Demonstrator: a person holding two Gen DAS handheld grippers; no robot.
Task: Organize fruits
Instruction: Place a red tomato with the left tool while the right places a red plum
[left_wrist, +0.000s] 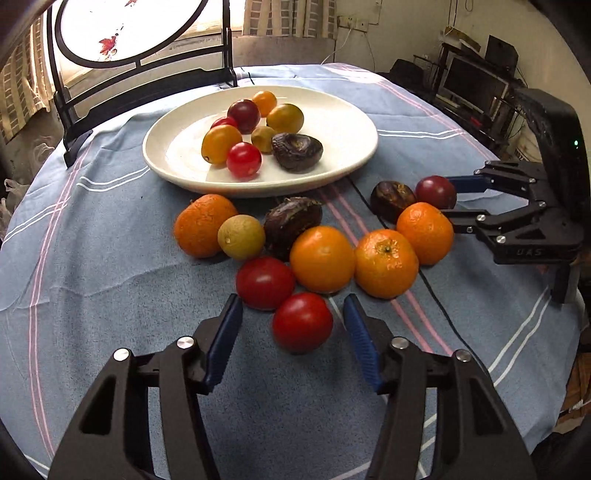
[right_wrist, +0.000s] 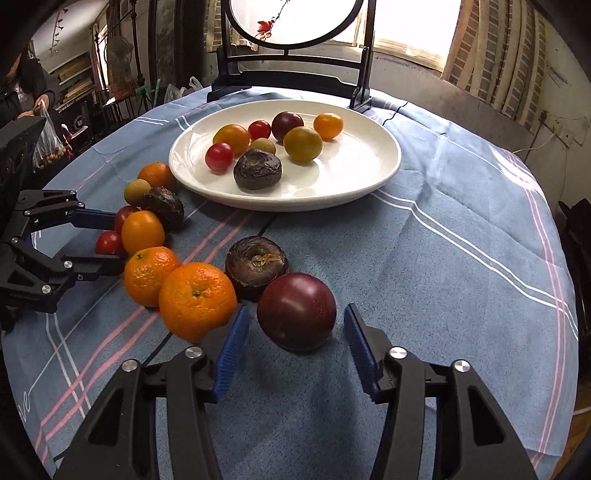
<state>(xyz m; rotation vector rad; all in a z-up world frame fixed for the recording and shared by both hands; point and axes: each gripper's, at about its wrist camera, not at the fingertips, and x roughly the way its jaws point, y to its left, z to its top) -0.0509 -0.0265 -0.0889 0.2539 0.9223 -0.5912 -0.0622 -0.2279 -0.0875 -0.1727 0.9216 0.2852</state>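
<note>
Behind orange (right_wrist: 197, 301), wrinkled fruit (right_wrist: 256, 266) half hidden

Table, covered by blue cloth (left_wrist: 110, 280) with white and pink stripes. Far side: black stand (left_wrist: 147, 74) holding a round pale panel. Curtains (right_wrist: 491, 55) at a bright window. Right: monitor (left_wrist: 476, 85) among clutter.

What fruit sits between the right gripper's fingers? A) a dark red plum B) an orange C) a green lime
A: the plum lies on the cloth between the right gripper fingers, which do not touch it; the orange sits beside it.
</note>
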